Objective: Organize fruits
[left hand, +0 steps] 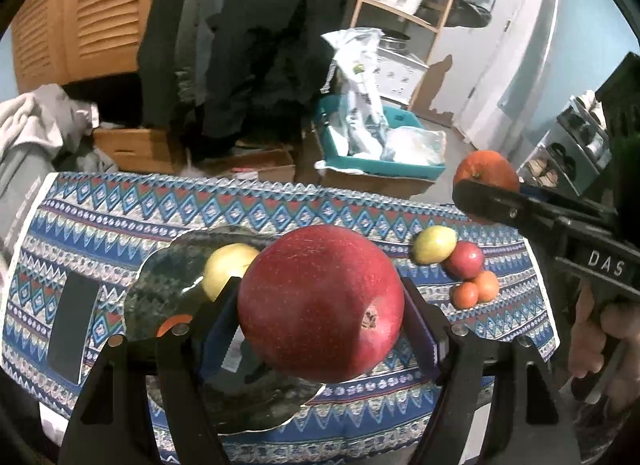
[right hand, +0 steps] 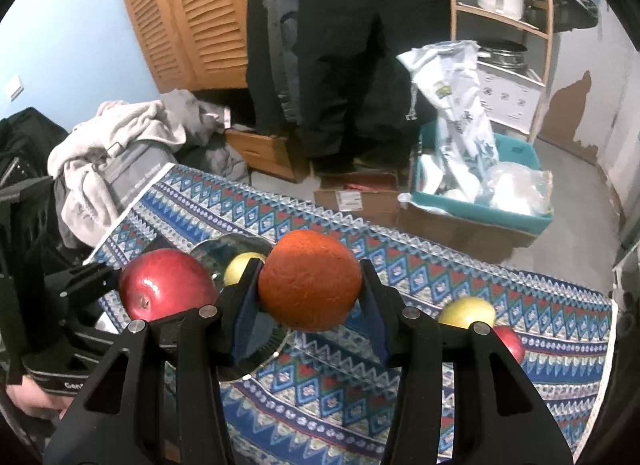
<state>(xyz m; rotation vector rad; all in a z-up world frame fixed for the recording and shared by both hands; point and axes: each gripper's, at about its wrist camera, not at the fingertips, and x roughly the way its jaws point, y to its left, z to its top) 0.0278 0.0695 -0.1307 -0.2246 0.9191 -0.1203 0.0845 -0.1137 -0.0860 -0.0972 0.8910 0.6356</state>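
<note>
Apple (left hand: 320,301) clamped in left gripper (left hand: 320,321), calyx end facing camera, lower right

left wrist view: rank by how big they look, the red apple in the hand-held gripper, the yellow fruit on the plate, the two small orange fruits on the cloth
1. red apple, by far the largest, though nearness to the camera inflates it
2. yellow fruit on the plate, partly hidden
3. two small orange fruits, alike, not ranked against each other
</note>
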